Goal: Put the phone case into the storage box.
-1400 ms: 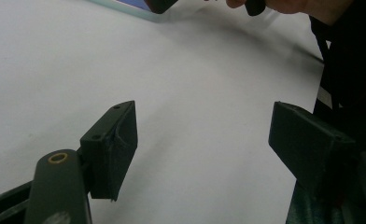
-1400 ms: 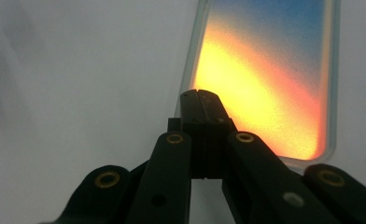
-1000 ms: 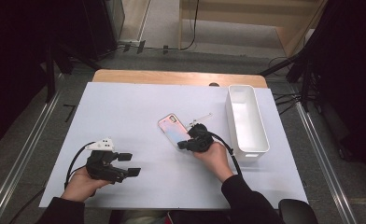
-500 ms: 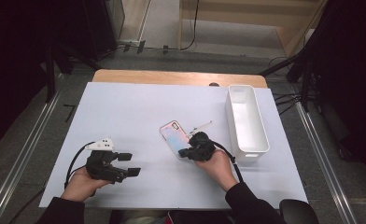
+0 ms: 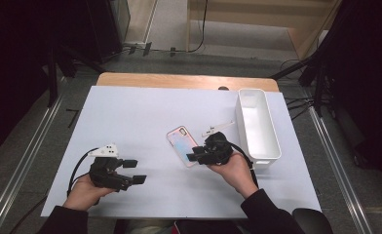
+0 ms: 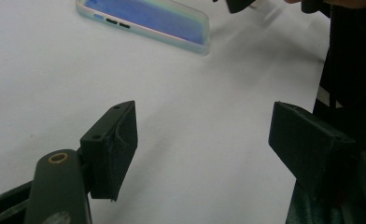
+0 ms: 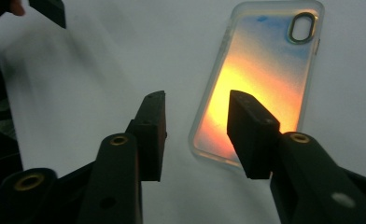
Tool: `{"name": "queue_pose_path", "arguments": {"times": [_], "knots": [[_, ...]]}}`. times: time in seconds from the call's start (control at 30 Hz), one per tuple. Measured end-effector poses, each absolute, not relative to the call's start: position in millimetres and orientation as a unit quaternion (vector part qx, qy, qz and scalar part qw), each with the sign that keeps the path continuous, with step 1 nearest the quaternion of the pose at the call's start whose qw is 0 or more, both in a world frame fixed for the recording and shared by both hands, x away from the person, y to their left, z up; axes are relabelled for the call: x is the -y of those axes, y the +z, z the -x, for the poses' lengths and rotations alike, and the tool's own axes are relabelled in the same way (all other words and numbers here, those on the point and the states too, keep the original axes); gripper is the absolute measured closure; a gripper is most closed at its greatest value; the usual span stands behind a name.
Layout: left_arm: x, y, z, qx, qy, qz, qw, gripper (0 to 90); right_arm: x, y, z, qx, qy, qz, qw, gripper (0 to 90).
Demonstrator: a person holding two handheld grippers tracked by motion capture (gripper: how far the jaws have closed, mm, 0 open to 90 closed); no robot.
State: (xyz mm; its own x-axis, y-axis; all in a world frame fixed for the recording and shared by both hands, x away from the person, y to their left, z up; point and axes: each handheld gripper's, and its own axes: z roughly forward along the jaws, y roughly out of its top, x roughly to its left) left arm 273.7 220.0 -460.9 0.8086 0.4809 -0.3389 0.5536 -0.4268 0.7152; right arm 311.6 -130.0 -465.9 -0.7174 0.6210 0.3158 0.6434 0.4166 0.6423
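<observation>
With jaws just parted and nothing between them, right tool [image 5: 195, 157] hovers over phone case [image 5: 181, 145]; left tool [image 5: 133, 171] wide, empty.

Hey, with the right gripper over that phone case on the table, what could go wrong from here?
1. The right gripper has just been opening; nothing is between its fingers, which straddle one long edge of the case. Closing here may just push the case aside.
2. The case lies flat on the table, so the fingers may skid off its thin rim.
3. The white bin stands close by; a sideways swing might knock it.
</observation>
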Motion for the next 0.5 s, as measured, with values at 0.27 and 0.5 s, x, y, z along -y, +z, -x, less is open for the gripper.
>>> {"name": "queue_pose_path", "arguments": {"times": [0.27,0.5], "knots": [[-220,-461,-274,-0.307,-0.042,-0.845,0.437,23.5,146,-447,-297,0.841,-0.421,0.34,0.012,36.6],[-219,-461,-274,-0.306,-0.043,-0.844,0.438,23.5,162,-442,-289,0.837,-0.44,0.326,0.016,29.6]]}}
